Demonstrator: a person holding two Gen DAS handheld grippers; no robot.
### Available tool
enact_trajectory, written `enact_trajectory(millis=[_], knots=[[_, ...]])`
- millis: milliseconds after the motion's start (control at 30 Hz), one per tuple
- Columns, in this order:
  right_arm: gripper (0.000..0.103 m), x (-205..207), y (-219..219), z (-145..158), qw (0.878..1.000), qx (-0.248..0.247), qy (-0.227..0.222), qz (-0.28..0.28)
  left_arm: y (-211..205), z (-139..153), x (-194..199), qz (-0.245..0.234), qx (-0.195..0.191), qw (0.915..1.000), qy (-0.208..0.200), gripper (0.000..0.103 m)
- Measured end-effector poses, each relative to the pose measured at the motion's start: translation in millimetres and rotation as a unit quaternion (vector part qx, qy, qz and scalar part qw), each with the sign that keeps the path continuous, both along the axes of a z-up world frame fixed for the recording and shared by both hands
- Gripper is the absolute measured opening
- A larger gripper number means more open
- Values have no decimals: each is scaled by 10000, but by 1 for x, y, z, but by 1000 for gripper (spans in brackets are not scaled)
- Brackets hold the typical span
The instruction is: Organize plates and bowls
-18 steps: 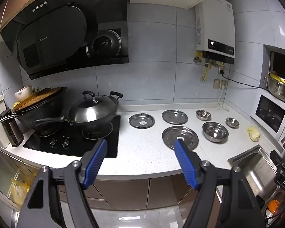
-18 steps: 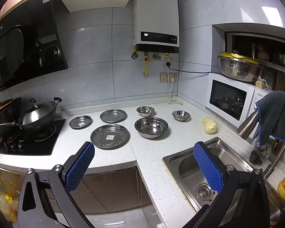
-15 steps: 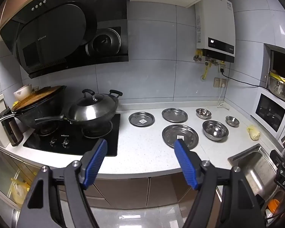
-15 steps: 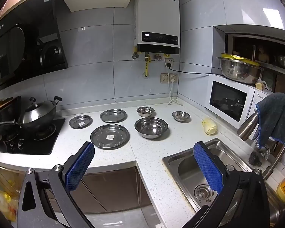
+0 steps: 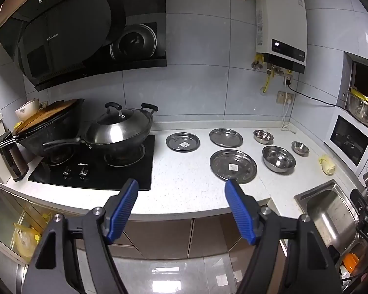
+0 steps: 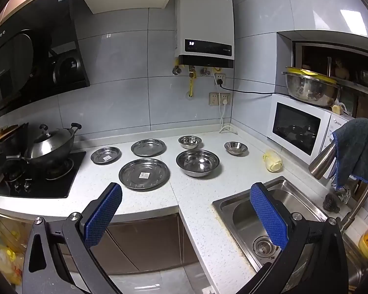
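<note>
Three steel plates lie on the white counter: a large plate [image 5: 233, 166] [image 6: 144, 174] at the front, a small plate [image 5: 182, 141] [image 6: 105, 154] near the stove and a medium plate [image 5: 225, 137] [image 6: 148, 147] behind. A large steel bowl [image 5: 278, 161] [image 6: 197, 162] and two small bowls [image 5: 263, 136] [image 5: 300, 148] [image 6: 189, 141] [image 6: 235, 147] stand to their right. My left gripper [image 5: 181, 191] is open and empty, in front of the counter edge. My right gripper [image 6: 186, 194] is open and empty, held short of the counter, near the sink.
A lidded wok [image 5: 117, 132] and a black pan [image 5: 49, 127] sit on the black stove [image 5: 93, 169] at the left. A steel sink [image 6: 269, 218] is at the right, with a microwave [image 6: 296, 127] behind. A yellowish object [image 6: 272, 163] lies on the counter.
Both views have shifted slightly, so the grippers have moved a little. Both stay open. Nothing on the counter has moved.
</note>
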State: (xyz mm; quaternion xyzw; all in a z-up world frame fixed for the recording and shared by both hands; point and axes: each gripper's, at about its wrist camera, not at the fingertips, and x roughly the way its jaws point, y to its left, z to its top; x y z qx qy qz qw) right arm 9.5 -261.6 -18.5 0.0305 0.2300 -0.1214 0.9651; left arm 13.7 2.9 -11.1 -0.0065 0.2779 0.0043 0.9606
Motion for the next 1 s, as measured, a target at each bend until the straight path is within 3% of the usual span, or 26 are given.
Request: enact_trajectory(millis=[533,1000], knots=[[102,-1,-2,0,10000,21,-10,2,7,-6,2,30,-57,9999,89,72],[102,1,6,2,10000,-27,-38,24,3,-6,2,-230,-126,9995,179,72]])
